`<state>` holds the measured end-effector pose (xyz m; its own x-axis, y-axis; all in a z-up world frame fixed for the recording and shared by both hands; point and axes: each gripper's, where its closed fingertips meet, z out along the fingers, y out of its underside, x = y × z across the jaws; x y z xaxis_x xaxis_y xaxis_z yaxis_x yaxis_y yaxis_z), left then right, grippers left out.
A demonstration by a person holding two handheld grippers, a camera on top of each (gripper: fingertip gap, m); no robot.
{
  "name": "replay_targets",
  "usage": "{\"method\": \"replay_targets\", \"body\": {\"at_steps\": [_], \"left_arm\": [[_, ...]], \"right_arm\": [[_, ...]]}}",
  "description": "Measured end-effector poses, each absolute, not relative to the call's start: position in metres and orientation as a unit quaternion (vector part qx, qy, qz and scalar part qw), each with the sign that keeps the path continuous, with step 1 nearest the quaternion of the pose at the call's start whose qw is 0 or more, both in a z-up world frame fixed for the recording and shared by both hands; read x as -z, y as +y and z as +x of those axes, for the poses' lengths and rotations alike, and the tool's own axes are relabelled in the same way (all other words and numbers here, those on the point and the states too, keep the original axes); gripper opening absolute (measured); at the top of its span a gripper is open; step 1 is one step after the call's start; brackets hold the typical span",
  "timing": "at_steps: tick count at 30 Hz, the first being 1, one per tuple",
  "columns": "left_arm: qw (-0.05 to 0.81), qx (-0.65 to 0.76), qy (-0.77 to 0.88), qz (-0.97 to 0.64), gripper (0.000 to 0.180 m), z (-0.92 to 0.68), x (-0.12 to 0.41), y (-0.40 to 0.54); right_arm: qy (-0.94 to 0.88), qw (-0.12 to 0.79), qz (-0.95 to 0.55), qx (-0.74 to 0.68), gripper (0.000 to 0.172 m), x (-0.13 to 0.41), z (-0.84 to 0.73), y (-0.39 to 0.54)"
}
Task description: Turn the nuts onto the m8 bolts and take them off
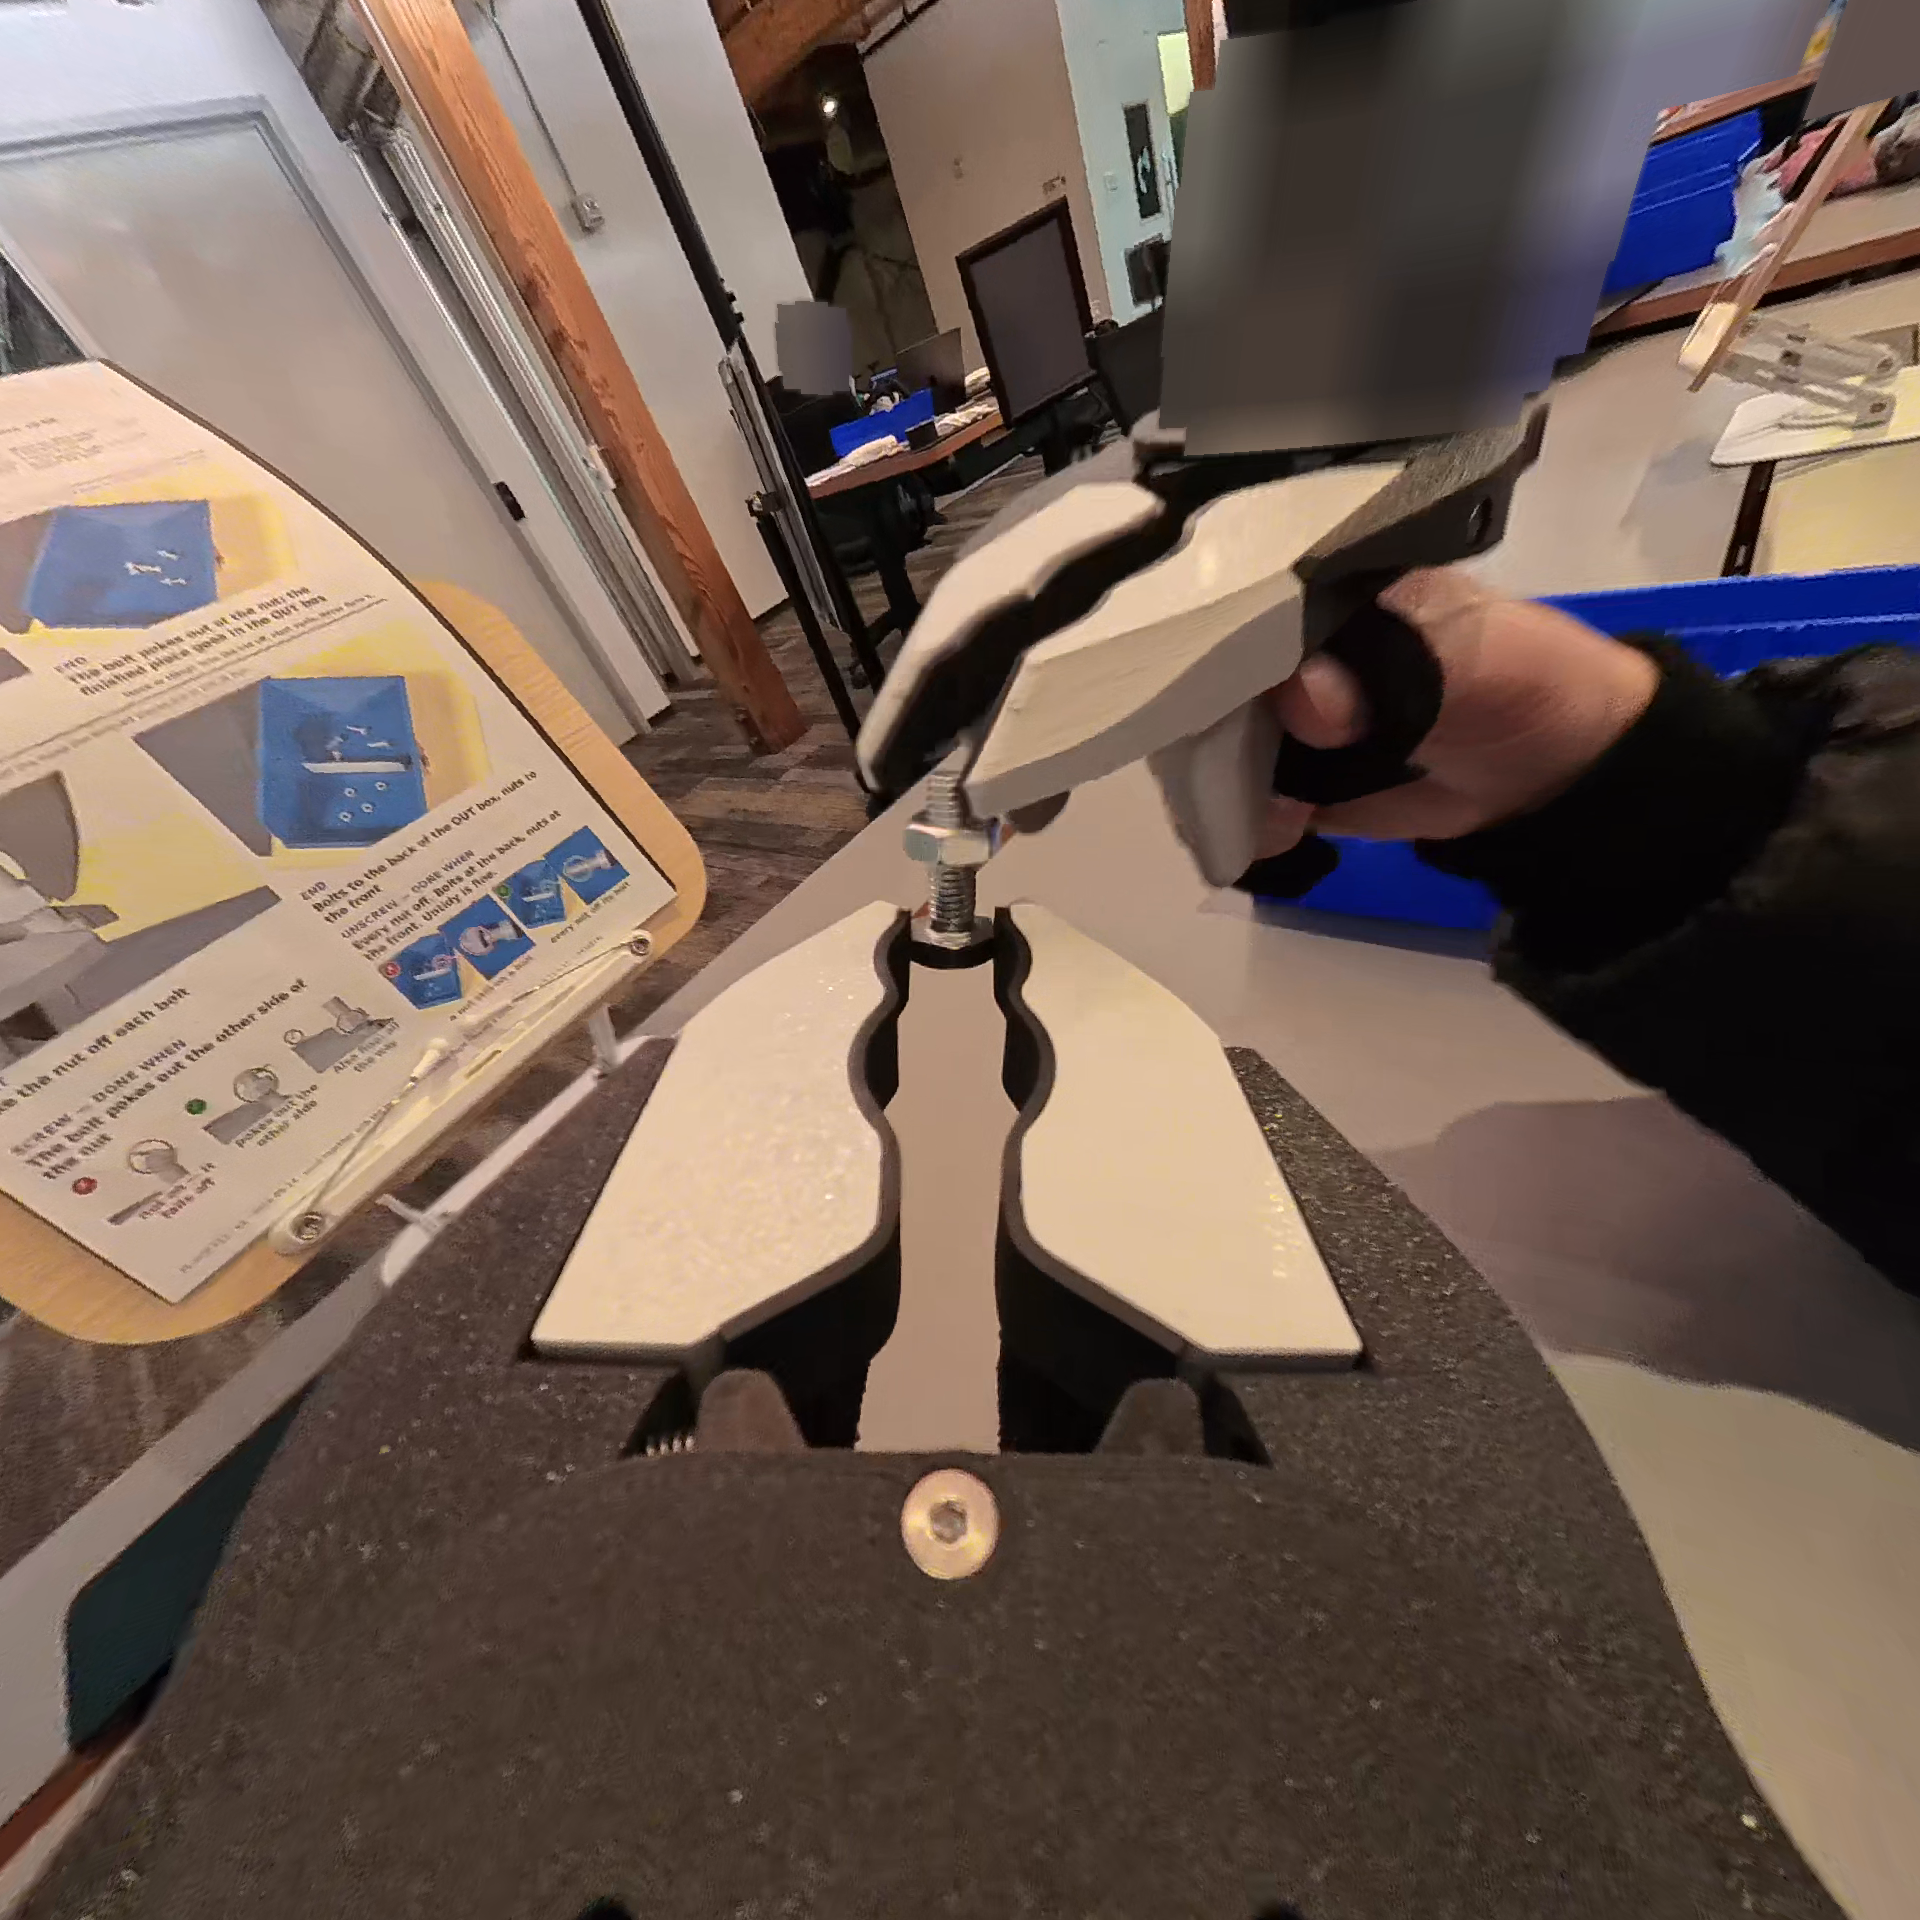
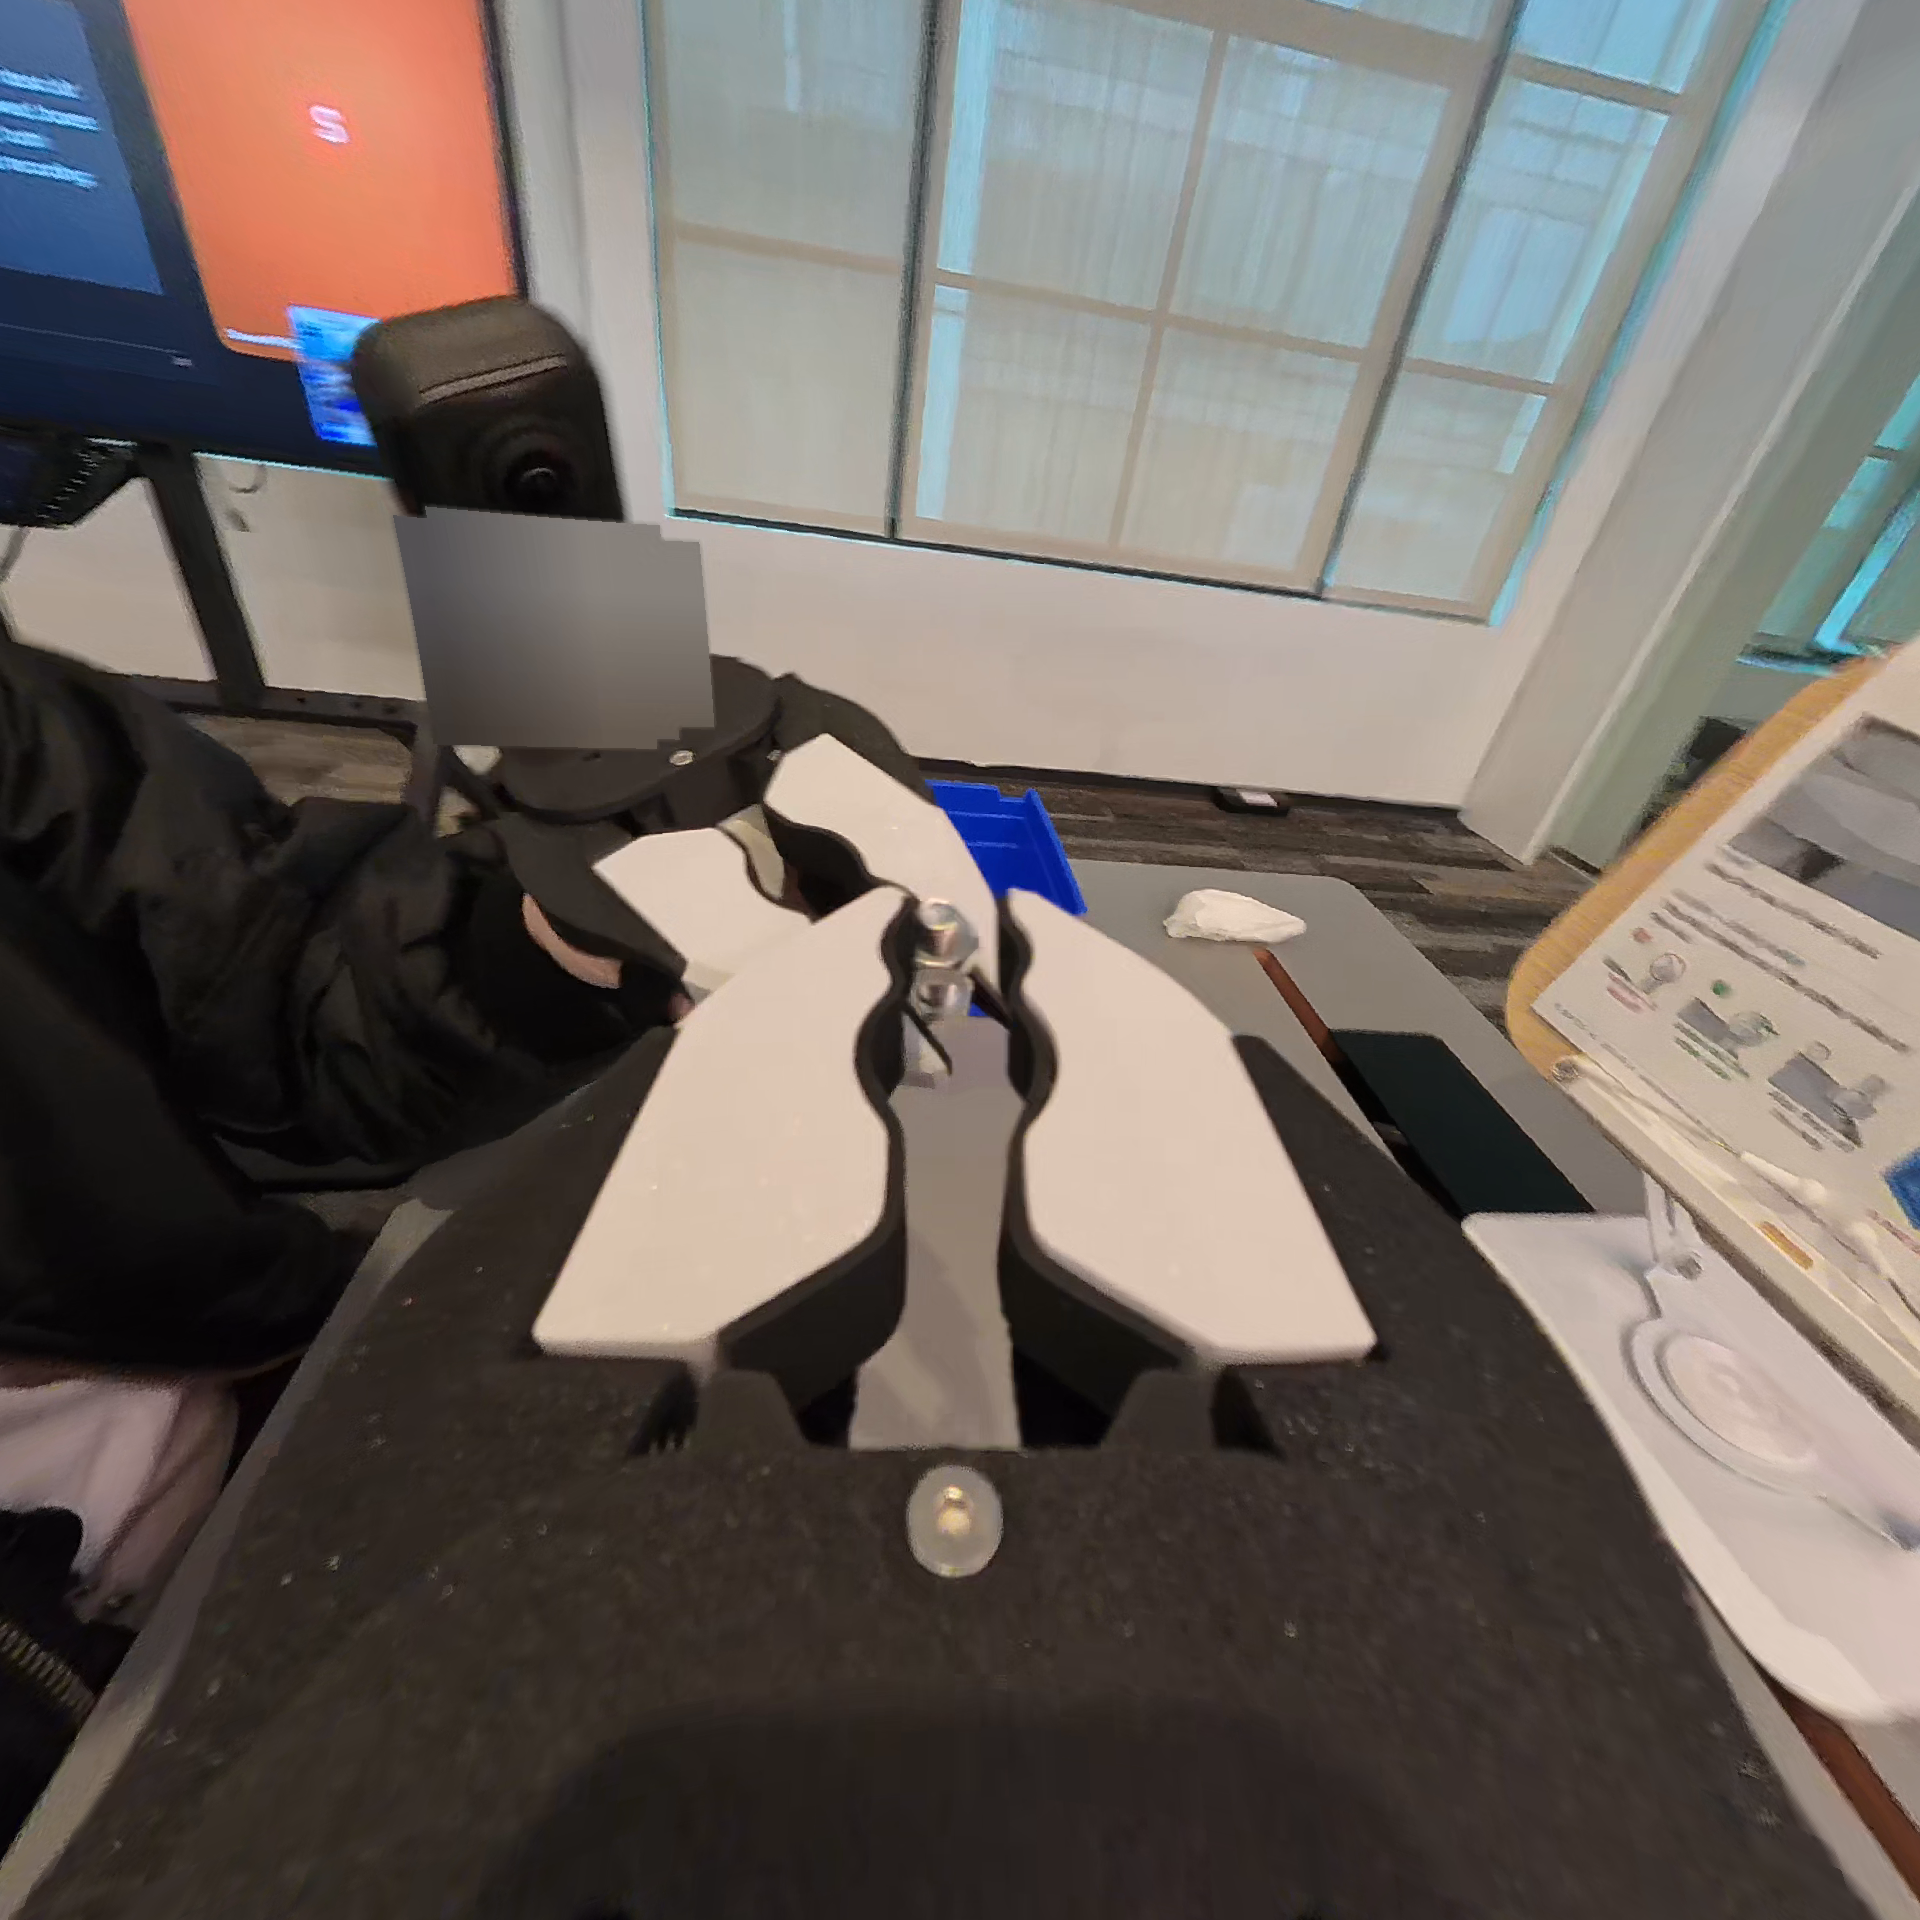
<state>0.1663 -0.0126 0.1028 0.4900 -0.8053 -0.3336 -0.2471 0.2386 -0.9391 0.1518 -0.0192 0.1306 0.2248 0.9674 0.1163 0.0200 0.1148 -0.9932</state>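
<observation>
Two tools meet on one silver bolt [image 1: 948, 894] held upright above the grey bench [image 1: 1351, 997]. Left tool [image 1: 951, 935]: clenched on the bolt's head end at the bottom, black pads on either side of it. Right tool [image 1: 935, 774]: comes down from above, gripped by a gloved hand [image 1: 1455, 717], its fingertips closing on the upper threads just over the hex nut [image 1: 943, 844]; whether its pads press the thread or the nut's top face is hard to tell.

Position of the nut: part-way along the thread, bare thread showing above and below it.

Risks, as judged:
- Right tool appears to pinch thread rather than the nut's flats, so a turn may spin nothing or slip.
- Narrow hold on the bolt head; a sideways twist could tip the bolt out of the left tool.
- A nut run off the end may drop and roll off the bench edge.

Surroundings: instruction board [image 1: 312, 831] on a stand at the left, close by; blue bin [image 1: 1714, 623] behind the hand; crumpled white tissue [image 2: 1231, 916] farther along the bench. None lies between the tools.
</observation>
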Motion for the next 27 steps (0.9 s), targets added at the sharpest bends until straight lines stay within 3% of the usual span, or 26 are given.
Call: {"method": "replay_targets", "body": {"at_steps": [2,8,13,22,27], "left_arm": [[0.648,0.189,0.459,-0.578,0.015,0.167,-0.100,-0.004],[0.661,0.076,0.459,-0.589,0.015,0.172,-0.082,0.030],[0.651,0.067,0.469,-0.594,0.015,0.179,-0.063,0.037],[0.653,0.027,0.473,-0.591,0.015,0.172,-0.059,0.038],[0.626,0.074,0.504,-0.591,0.015,0.174,-0.057,0.024]], "right_arm": [[-0.438,0.576,-0.574,-0.383,0.026,-0.131,0.164,-0.010],[-0.335,0.524,-0.701,-0.348,0.025,-0.115,0.186,0.005],[-0.313,0.470,-0.752,-0.339,0.025,-0.079,0.177,0.025],[-0.305,0.456,-0.764,-0.339,0.014,-0.067,0.161,0.026],[-0.375,0.455,-0.748,-0.303,0.014,-0.067,0.162,0.013]]}}
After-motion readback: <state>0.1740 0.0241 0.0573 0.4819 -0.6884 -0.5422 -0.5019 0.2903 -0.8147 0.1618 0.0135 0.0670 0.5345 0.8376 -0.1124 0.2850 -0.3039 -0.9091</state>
